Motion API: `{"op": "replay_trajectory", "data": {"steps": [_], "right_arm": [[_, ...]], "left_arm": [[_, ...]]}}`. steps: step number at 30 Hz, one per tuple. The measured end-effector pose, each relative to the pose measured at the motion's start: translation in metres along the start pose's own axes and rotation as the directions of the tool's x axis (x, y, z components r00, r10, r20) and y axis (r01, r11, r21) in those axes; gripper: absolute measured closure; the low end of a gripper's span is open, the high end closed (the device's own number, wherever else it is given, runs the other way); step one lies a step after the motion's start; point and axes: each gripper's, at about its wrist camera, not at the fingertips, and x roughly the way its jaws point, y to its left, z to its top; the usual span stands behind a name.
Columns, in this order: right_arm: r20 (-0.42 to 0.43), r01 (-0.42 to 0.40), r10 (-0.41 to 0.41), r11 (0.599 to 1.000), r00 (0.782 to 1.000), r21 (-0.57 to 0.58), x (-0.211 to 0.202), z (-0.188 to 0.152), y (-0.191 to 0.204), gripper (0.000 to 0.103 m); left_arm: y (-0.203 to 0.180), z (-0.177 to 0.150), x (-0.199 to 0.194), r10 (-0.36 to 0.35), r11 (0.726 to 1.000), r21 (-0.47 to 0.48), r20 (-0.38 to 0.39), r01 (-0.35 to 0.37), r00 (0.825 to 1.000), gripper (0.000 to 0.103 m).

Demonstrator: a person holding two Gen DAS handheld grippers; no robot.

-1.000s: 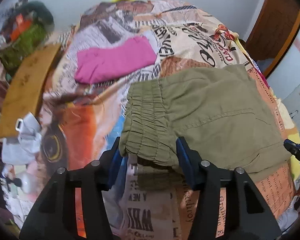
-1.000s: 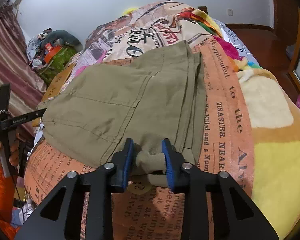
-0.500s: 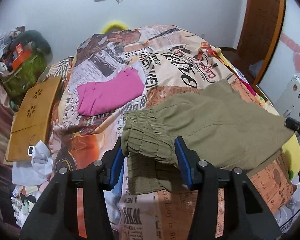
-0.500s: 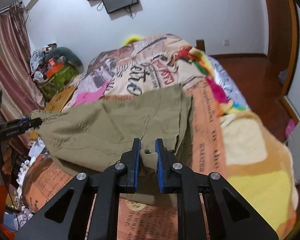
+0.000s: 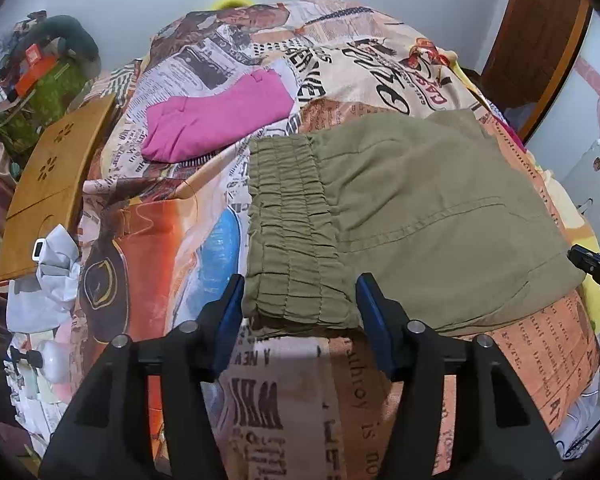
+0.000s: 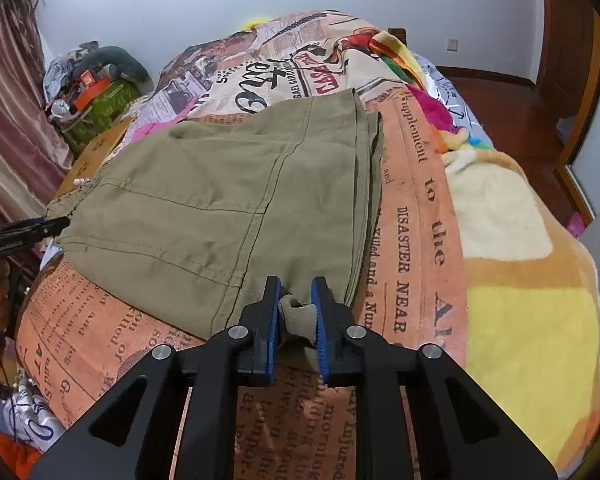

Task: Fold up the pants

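Note:
Olive green pants (image 5: 420,216) lie folded on the printed bedspread (image 5: 284,392), with the gathered elastic waistband (image 5: 296,240) toward the left gripper. My left gripper (image 5: 300,312) stands with its jaws wide apart on either side of the waistband's near edge, not pinching it. In the right wrist view the pants (image 6: 220,200) spread out flat. My right gripper (image 6: 294,312) is shut on a bunched fold of the pants' near edge. The left gripper's tip (image 6: 40,228) shows at the pants' left edge.
A folded pink garment (image 5: 216,120) lies farther back on the bed. A wooden board (image 5: 48,184) and white bags (image 5: 48,280) sit off the left edge. A cluttered green bag (image 6: 96,108) stands by the curtain. A wooden door (image 5: 540,32) is at right.
The pants were lifted half a second ago and now lie flat on the bed again. My left gripper has opened wider around the waistband. My right gripper stays shut on the fold.

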Motion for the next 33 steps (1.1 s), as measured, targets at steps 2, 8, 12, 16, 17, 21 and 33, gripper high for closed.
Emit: {"op": "replay_trajectory", "data": {"steps": [2, 8, 12, 16, 17, 21, 33], "right_arm": [[0.018, 0.024, -0.024, 1.000, 1.000, -0.001, -0.009, 0.005, 0.000, 0.081], [0.122, 0.034, -0.029, 0.998, 0.992, -0.047, -0.042, 0.028, 0.015, 0.056], [0.152, -0.024, 0.037, 0.996, 0.988, -0.090, -0.046, 0.041, 0.039, 0.039], [0.126, -0.099, 0.114, 0.988, 0.985, -0.119, -0.032, 0.045, 0.063, 0.031], [0.118, -0.103, 0.118, 0.987, 0.986, -0.126, -0.028, 0.045, 0.066, 0.031], [0.059, -0.143, 0.153, 0.979, 0.987, -0.147, -0.007, 0.042, 0.083, 0.031], [-0.114, -0.160, 0.145, 0.978, 0.983, -0.137, 0.049, 0.026, 0.083, 0.028]], "left_arm": [[0.001, 0.003, -0.008, 0.011, 1.000, 0.004, 0.012, -0.011, 1.000, 0.043], [0.007, 0.021, -0.042, 0.059, 0.998, -0.013, 0.110, -0.058, 0.992, 0.019], [-0.001, 0.035, -0.059, 0.046, 0.999, -0.002, 0.166, -0.047, 0.985, 0.009], [-0.024, 0.042, -0.060, -0.011, 0.999, 0.050, 0.175, 0.002, 0.984, 0.004], [-0.030, 0.043, -0.058, -0.017, 0.998, 0.062, 0.169, 0.007, 0.985, 0.004], [-0.056, 0.041, -0.041, -0.039, 0.992, 0.125, 0.130, 0.023, 0.991, 0.004], [-0.069, 0.018, 0.029, -0.008, 0.986, 0.165, -0.032, 0.014, 0.999, 0.001]]}}
